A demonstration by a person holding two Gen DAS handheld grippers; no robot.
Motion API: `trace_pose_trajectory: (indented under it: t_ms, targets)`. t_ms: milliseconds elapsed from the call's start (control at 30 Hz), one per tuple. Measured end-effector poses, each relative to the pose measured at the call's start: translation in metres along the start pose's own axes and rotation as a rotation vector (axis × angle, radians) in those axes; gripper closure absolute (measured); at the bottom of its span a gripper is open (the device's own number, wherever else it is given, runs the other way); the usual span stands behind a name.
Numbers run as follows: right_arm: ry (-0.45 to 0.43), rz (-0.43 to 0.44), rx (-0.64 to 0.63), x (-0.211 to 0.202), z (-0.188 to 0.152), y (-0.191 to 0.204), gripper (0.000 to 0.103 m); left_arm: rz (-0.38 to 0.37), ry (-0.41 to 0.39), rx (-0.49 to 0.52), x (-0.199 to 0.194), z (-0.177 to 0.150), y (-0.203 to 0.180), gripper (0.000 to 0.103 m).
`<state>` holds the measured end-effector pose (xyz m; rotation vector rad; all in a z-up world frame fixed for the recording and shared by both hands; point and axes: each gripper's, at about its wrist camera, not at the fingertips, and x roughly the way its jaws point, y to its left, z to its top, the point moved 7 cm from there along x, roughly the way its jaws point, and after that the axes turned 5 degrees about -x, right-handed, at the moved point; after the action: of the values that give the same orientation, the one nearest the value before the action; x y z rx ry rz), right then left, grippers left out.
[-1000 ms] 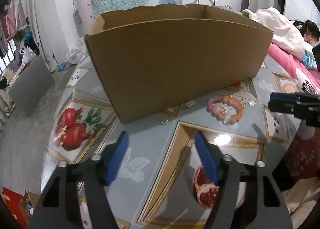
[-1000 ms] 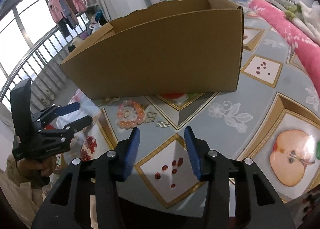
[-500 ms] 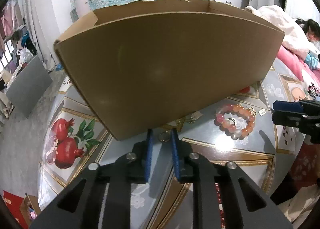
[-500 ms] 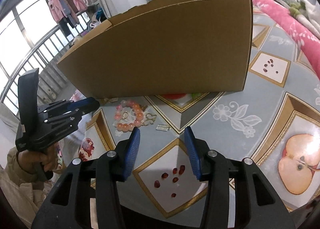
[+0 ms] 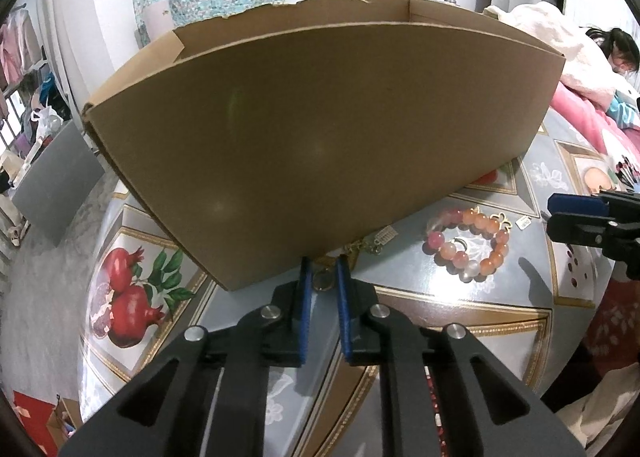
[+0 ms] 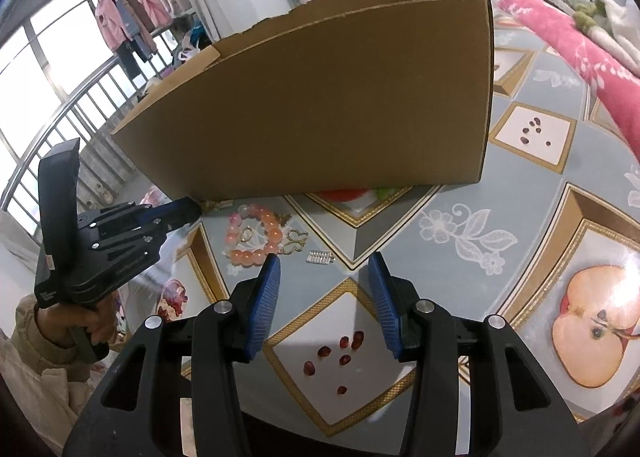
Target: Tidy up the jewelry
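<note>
- Left claw (image 5: 323,280) low at the foot of the cardboard box (image 5: 320,145), jaws closing around a small gold ring (image 5: 322,282) on the worktop (image 5: 440,321) (pad contact hard to tell).
- Just right of it, gold chain (image 5: 370,243) against the box's base.
- Further right, bead bracelet (image 5: 468,243) flat on the worktop, another ring (image 6: 246,234) inside its loop.
- Right claw (image 6: 324,295) held above the worktop, jaws apart, nothing between them.
</note>
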<state>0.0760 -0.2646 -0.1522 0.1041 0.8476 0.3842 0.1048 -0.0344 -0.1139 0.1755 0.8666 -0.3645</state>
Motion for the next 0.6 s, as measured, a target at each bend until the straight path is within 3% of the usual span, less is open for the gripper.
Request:
trace_pose_trajectory:
  t_ms: [267, 600]
  targets:
    - [0.008, -0.047, -0.039, 0.005, 0.002, 0.007, 0.063, 0.002, 0.001, -0.017, -0.004, -0.006, 0.006, 0.092]
    - [0.039, -0.155, -0.168, 0.021, 0.007, 0.02, 0.079, -0.009, -0.009, -0.023, -0.004, -0.008, 0.01, 0.092]
